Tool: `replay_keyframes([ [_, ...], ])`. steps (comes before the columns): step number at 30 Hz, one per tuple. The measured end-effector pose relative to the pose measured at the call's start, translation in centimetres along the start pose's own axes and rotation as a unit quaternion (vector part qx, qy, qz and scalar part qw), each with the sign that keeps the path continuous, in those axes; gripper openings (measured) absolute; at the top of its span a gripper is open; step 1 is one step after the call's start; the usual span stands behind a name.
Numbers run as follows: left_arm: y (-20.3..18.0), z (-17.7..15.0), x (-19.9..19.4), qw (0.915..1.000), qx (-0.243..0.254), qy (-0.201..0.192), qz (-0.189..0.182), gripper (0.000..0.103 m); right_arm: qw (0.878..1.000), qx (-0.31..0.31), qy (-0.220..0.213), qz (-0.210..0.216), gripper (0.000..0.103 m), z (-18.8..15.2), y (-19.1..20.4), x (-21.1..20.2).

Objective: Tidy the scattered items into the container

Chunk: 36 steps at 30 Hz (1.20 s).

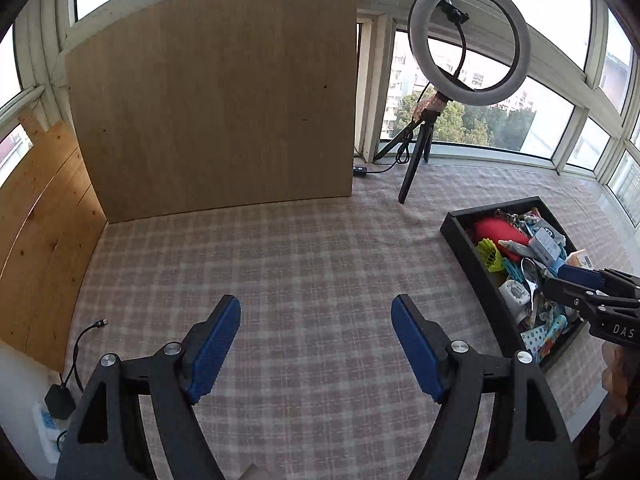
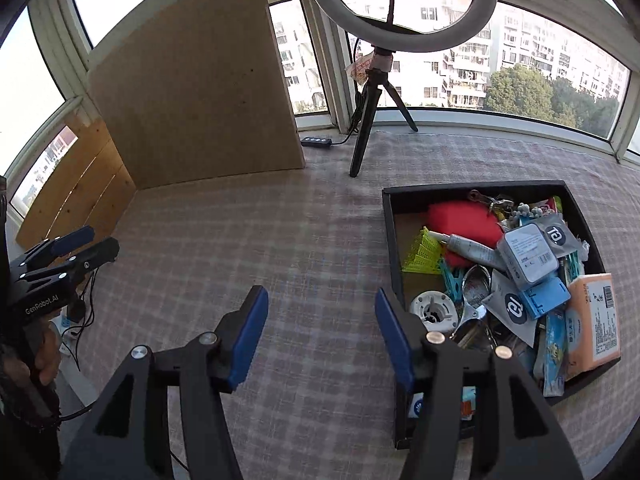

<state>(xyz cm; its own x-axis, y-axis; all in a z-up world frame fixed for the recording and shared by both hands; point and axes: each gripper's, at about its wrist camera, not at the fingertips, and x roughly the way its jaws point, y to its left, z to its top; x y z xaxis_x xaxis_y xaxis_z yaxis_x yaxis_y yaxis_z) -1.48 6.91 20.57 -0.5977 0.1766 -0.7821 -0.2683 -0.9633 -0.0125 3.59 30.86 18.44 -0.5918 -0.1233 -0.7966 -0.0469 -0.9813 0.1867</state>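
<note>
Only the right wrist view showed the container's [image 2: 390,236] whole jumble; its near corner was hidden, perhaps holding more. Left hand-held gripper [image 1: 316,344] and right hand-held gripper [image 2: 320,336] both gaped wide, empty.

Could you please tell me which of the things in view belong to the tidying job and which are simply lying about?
Job:
black tray, full
red pouch
yellow shuttlecock
glue tube
orange tissue pack
left gripper, right gripper, both open and empty

Lying about:
ring light
wooden board
power strip

Home balcony — wraparound windows [image 2: 520,60], apartment blocks.
</note>
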Motion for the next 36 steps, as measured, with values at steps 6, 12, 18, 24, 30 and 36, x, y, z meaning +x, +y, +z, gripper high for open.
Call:
replay_keyframes([
  [6,2.8,-2.5,-2.0,0.9992,-0.024,-0.003,0.032,0.076,0.999,-0.027,-0.016,-0.017,0.055,-2.3,3.6,0.1],
  [12,3.9,-4.1,-2.3,0.9981,-0.059,0.01,0.017,0.076,1.0,0.0,-0.019,-0.004,0.055,-3.6,4.4,0.4],
  [18,3.4,-5.0,-2.1,0.9981,-0.054,0.022,0.021,0.076,1.0,-0.018,-0.014,-0.021,0.055,-4.4,5.4,1.0],
  [24,3.0,-5.1,-2.0,0.998,-0.052,0.029,0.023,0.076,1.0,0.0,-0.004,-0.012,0.055,-5.4,4.9,1.9],
  [30,2.5,-5.2,-1.0,0.9976,-0.052,0.044,0.016,0.076,1.0,0.011,-0.002,-0.02,0.055,-6.0,4.4,2.3],
  [36,1.9,-4.9,-1.1,0.9987,-0.04,0.03,0.01,0.076,1.0,0.006,0.006,-0.027,0.055,-6.0,4.4,2.9],
])
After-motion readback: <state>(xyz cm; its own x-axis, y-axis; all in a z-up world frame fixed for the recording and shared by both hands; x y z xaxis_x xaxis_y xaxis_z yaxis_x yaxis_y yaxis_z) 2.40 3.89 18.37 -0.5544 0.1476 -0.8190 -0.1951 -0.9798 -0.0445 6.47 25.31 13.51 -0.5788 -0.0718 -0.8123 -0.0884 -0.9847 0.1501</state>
